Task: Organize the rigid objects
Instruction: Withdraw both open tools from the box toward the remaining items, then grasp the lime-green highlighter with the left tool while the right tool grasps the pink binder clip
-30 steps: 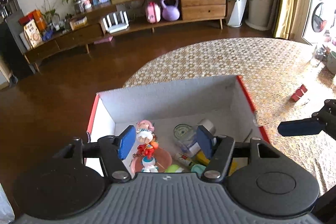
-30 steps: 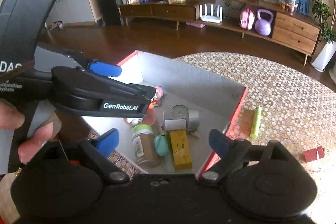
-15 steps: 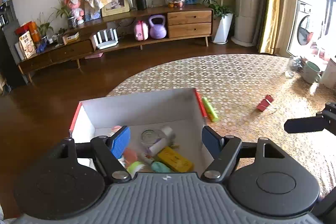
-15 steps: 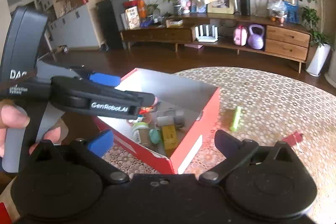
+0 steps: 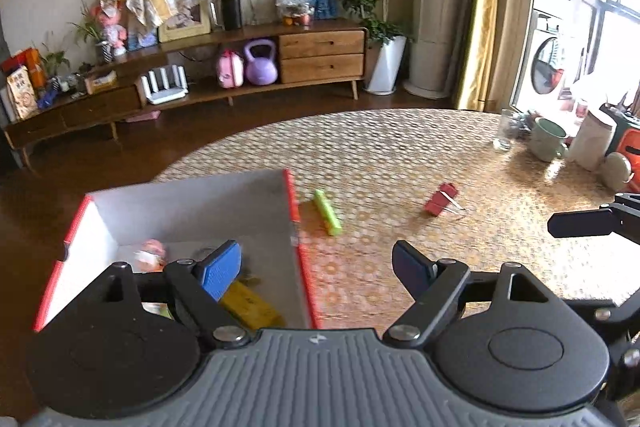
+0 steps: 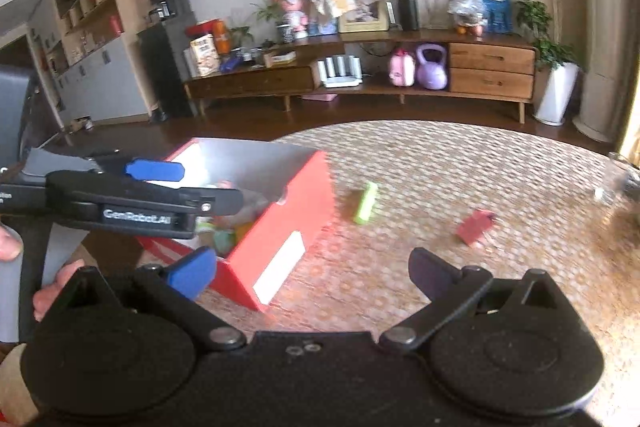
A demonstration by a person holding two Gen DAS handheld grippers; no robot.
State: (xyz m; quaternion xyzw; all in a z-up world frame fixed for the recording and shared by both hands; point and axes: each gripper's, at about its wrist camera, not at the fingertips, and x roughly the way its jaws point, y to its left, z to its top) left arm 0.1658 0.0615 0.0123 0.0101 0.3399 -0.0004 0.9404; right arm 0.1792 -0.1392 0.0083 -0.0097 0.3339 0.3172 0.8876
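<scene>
Left wrist view looks over a round table (image 5: 400, 147) with a gold honeycomb-pattern cloth, in a living room with dark wood floor and a long low sideboard (image 5: 200, 83) along the far wall. A red box (image 5: 298, 227) with a grey inside sits at the table's left edge, already holding a yellow block (image 5: 250, 303) and a small pink figure (image 5: 152, 249). Just beside the box's right wall lies a green stick (image 5: 327, 213), and further right, well apart from it, a little red piece (image 5: 440, 199).

The left gripper (image 5: 316, 263) has its jaws opening, nothing between them, hanging over the box's right wall. Only this view shows the mug (image 5: 548, 139) and glass (image 5: 506, 129) near the table's far right edge.

Right wrist view is blurrier but shows the box's red outer side with a white label (image 6: 280, 267), plus a hand (image 6: 60, 283) on the left gripper's handle. The right gripper (image 6: 312, 273) is spread wide and empty, above bare cloth near the box's corner. Plenty of open cloth around the stick and red piece.
</scene>
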